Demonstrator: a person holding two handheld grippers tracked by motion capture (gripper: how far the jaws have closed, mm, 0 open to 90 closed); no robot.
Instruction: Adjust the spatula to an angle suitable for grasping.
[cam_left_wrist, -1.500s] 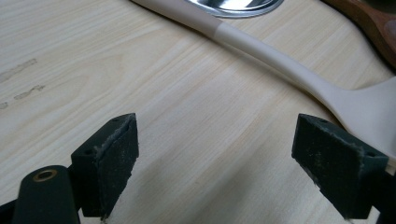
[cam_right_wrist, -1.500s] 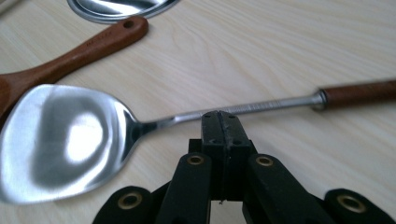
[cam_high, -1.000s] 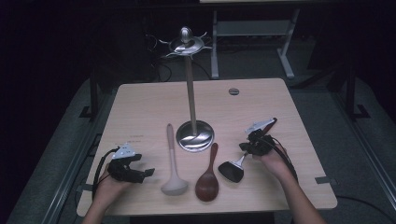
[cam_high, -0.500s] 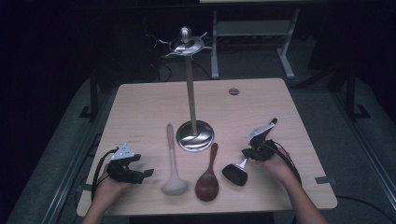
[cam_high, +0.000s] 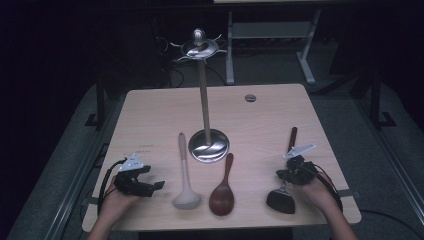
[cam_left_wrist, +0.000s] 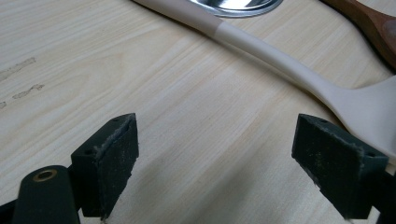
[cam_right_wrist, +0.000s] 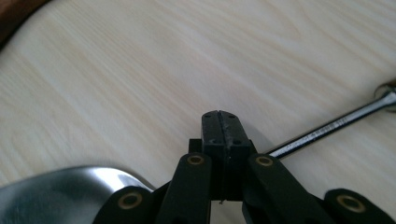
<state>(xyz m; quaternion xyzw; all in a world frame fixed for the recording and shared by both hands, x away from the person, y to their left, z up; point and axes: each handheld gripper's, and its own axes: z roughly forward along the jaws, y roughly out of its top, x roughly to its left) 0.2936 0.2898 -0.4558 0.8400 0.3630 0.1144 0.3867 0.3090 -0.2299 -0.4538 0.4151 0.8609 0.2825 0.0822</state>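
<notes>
- A pale wooden counter carried a tall metal utensil stand with hooks at its top and a round base, and three utensils lay in front of it.
- The right hand-held gripper rested just above a dark metal spatula, whose thin steel shaft ran up to a dark handle farther back.
- In the right gripper view, that hand-held gripper had its jaws pressed fully together with nothing between them; the shaft passed just beside the tips.
- The left hand-held gripper sat near the front left corner, jaws spread wide and empty, close to a cream ladle.
- A brown wooden spoon lay between ladle and spatula.
- The spatula looked rigid and fairly light, but its polished shaft was likely slippery and narrow.
- The thicker handle seemed the safer place to take hold, since the blade end would otherwise tip it down.
</notes>
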